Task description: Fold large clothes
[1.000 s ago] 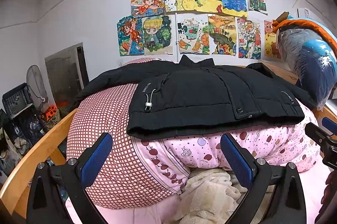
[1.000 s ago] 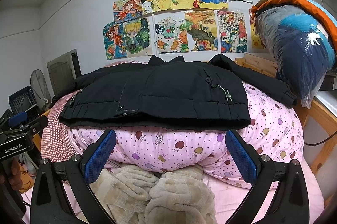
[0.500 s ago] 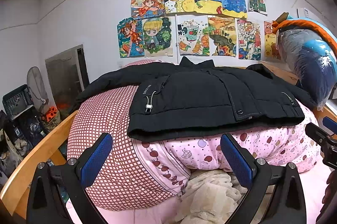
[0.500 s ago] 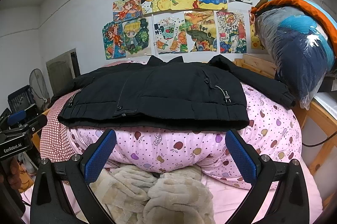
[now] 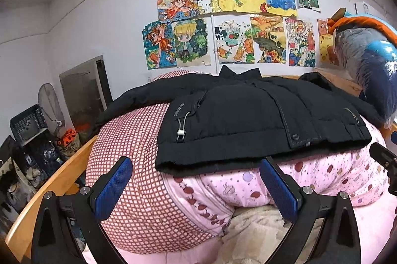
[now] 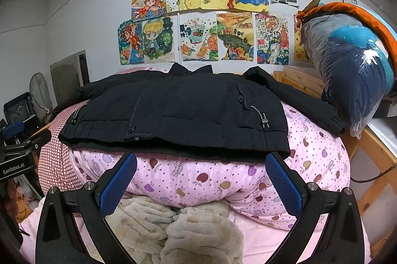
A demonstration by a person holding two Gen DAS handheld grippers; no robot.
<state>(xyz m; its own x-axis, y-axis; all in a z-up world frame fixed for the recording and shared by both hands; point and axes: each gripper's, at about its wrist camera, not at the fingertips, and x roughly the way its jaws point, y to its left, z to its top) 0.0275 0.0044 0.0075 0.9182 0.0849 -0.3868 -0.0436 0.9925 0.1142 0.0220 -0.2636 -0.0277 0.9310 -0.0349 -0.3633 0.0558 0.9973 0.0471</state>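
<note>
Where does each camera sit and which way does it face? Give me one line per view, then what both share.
Left wrist: rides the left gripper, low at the near edge of the bed, facing the black jacket from its left; own open fingers and the tip of the right gripper show.
Right wrist: rides the right gripper, facing the jacket from its right; own open fingers and the left gripper show.
Shared: jacket, pink quilt, wall drawings.
</note>
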